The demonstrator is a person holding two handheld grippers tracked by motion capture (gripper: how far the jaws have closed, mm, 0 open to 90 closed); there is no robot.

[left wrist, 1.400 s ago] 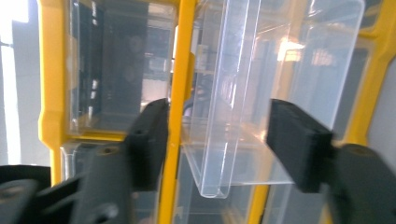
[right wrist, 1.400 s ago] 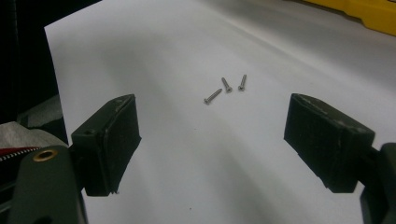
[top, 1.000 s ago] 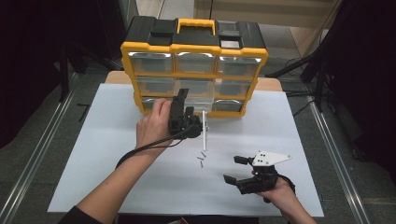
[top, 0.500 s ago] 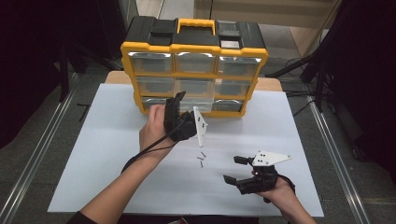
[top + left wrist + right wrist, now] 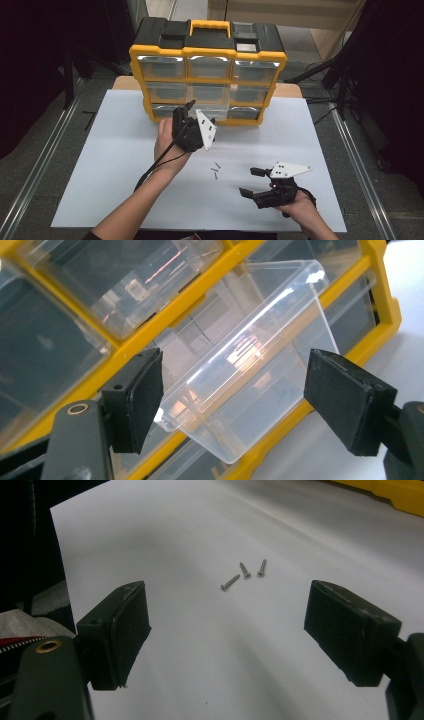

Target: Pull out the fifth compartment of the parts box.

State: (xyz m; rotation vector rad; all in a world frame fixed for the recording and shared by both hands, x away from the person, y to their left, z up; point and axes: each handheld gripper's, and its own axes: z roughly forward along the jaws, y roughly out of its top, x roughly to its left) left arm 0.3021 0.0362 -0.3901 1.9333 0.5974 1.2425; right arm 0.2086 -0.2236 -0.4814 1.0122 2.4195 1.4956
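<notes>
1. White sheet (image 5: 115,165) covers the tabletop; everything else sits on it, w/ grey floor round the edges.
2. Yellow organiser (image 5: 207,70), black top, clear drawers in rows, stands upright at the far edge of the sheet. It's the landmark here.
3. Clear drawer (image 5: 250,370) is partly out of the organiser's bottom row, middle slot, tilted, front end sticking out twd the person. Looks empty as far as I can tell.
4. Left gripper (image 5: 192,131) is right at the organiser's front, low down, pointing into that bottom row. In the left gripper view (image 5: 235,400) its jaws stand wide, one each side of the drawer; a gap shows on the right side, left pad is very close to the drawer corner, can't tell if touching. So released, not clamped.
5. Right gripper (image 5: 252,182) rests on the sheet well apart from the organiser, near the person's edge, to the right. Jaws spread wide (image 5: 225,635), nothing btwn them.
6. Three small screws (image 5: 216,171) lie loose on the sheet, btwn the organiser and the right gripper, close together, just ahead of its jaws (image 5: 243,574).
</notes>
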